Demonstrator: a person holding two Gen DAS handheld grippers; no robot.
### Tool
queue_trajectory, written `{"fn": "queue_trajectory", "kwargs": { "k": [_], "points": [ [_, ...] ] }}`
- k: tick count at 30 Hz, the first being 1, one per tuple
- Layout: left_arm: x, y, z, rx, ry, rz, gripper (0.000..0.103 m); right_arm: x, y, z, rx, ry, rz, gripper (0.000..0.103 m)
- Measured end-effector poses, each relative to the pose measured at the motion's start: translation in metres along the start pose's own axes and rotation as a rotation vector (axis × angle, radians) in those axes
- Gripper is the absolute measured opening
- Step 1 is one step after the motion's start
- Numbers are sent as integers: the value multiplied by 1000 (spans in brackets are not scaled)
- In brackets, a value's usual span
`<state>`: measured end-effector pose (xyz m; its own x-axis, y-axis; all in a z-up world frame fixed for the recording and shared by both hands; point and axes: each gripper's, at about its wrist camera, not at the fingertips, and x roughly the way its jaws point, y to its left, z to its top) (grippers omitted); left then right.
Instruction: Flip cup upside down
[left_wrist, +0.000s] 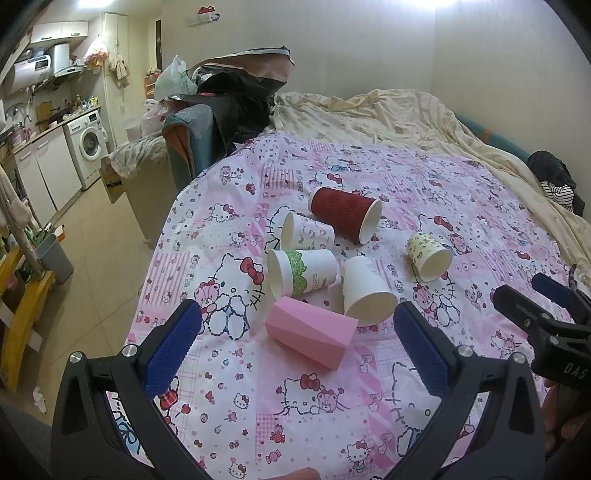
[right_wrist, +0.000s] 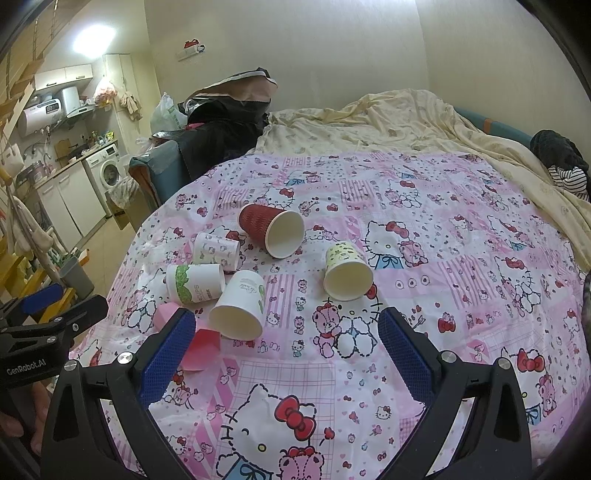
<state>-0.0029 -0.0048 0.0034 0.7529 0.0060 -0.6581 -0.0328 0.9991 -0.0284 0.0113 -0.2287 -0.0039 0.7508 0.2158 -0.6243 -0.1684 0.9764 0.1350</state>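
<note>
Several cups lie on their sides on a pink Hello Kitty cloth (left_wrist: 332, 406). A pink faceted cup (left_wrist: 309, 338) lies nearest, between the fingers of my left gripper (left_wrist: 295, 317), which is open and empty just short of it. Behind it lie a plain white cup (left_wrist: 365, 290), a green-banded cup (left_wrist: 303, 272), a small printed white cup (left_wrist: 308, 232), a dark red ribbed cup (left_wrist: 345, 214) and a yellow patterned cup (left_wrist: 428, 256). My right gripper (right_wrist: 286, 323) is open and empty, with the yellow cup (right_wrist: 347, 271) and the white cup (right_wrist: 242, 304) ahead of it.
The cloth covers a table whose left edge (left_wrist: 162, 258) drops to a tiled floor. A rumpled cream blanket (left_wrist: 406, 114) lies behind, with a pile of bags and clothes (left_wrist: 236, 92) at the back left. My right gripper also shows in the left wrist view (left_wrist: 535, 299).
</note>
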Motion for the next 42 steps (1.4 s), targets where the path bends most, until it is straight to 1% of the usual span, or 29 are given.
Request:
{"fn": "queue_trajectory", "kwargs": {
  "k": [42],
  "points": [
    [1, 3, 2, -8, 8, -4, 103, 6, 2, -2, 7, 12, 10, 101]
  ]
}}
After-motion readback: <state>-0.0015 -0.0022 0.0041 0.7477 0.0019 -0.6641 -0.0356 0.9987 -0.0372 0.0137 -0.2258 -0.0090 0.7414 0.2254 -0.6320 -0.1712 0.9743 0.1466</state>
